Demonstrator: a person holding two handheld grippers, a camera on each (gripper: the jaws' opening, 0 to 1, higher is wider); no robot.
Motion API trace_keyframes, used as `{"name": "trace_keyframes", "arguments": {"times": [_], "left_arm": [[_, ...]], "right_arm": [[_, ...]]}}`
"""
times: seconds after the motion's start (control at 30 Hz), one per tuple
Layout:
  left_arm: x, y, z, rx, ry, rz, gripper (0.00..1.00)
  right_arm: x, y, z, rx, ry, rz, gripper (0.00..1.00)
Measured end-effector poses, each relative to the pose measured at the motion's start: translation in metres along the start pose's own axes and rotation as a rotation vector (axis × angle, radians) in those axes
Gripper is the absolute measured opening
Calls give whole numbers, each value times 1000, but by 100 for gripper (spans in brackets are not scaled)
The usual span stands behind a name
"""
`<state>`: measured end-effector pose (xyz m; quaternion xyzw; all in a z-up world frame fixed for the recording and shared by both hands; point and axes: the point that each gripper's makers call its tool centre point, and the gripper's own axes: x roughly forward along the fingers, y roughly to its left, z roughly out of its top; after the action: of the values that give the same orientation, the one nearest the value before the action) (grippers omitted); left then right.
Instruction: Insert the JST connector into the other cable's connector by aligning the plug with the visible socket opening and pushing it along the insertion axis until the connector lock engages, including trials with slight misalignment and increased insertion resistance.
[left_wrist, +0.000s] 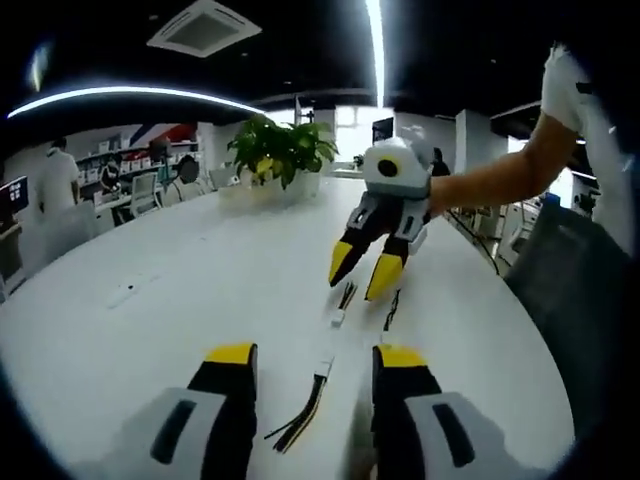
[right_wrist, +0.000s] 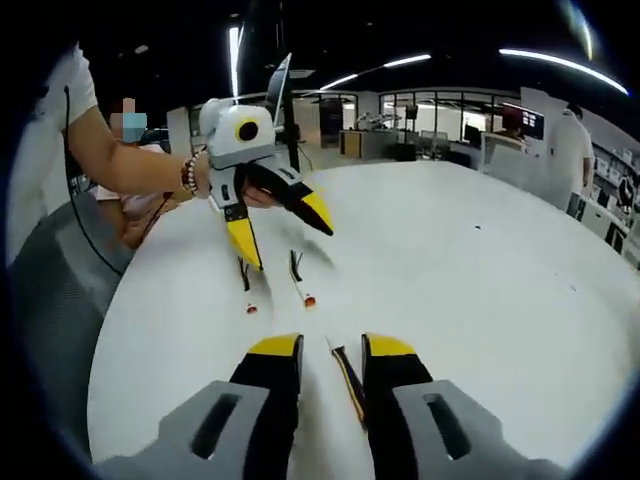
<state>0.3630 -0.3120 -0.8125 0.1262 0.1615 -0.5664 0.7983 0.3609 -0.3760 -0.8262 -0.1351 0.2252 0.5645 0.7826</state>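
**Hovering over two loose cables on the white table**

Hovering low above the white table (left_wrist: 150, 300), the left gripper (left_wrist: 318, 360) points its yellow-tipped jaws forward with a clear gap between them and nothing clamped. In the left gripper view, one cable (left_wrist: 305, 405) lies flat on the table in that gap, its dark and yellow wires fanned out toward the camera and its pale connector end pointing away. Beyond it, the right gripper (left_wrist: 365, 272) angles down over two more short cable pieces (left_wrist: 345, 300) that lie just beside each other; its jaws are spread and hold nothing.

In the right gripper view, the right gripper (right_wrist: 333, 358) has its jaws parted, with a yellow and black cable (right_wrist: 347, 378) lying on the table (right_wrist: 480, 260) between them, not gripped. Farther on, the left gripper (right_wrist: 285, 235) hangs with its jaws wide apart above two short leads (right_wrist: 300, 280) with reddish tips, which rest near each other without touching.

A potted plant (left_wrist: 280, 150) stands at the table's far side in the left gripper view, and a person's bare forearm (left_wrist: 500, 175) reaches in behind the right gripper.
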Motion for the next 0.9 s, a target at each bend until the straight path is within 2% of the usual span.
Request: {"name": "trace_keyframes", "arguments": {"times": [0.1, 0.37, 0.5, 0.7, 0.9], "left_arm": [[6, -2, -6, 4, 7, -21, 30], [16, -2, -16, -13, 1, -49, 21], [18, -4, -16, -2, -10, -69, 11], [19, -2, -22, 4, 3, -73, 10], [19, 0, -22, -7, -3, -74, 7]], "right_arm": [[6, -7, -5, 0, 0, 8, 17], [9, -6, -9, -1, -5, 25, 13], [11, -6, -10, -9, -3, 26, 12], [15, 1, -17, -32, 21, 50, 10], [15, 1, -14, -74, 10, 49, 5]]}}
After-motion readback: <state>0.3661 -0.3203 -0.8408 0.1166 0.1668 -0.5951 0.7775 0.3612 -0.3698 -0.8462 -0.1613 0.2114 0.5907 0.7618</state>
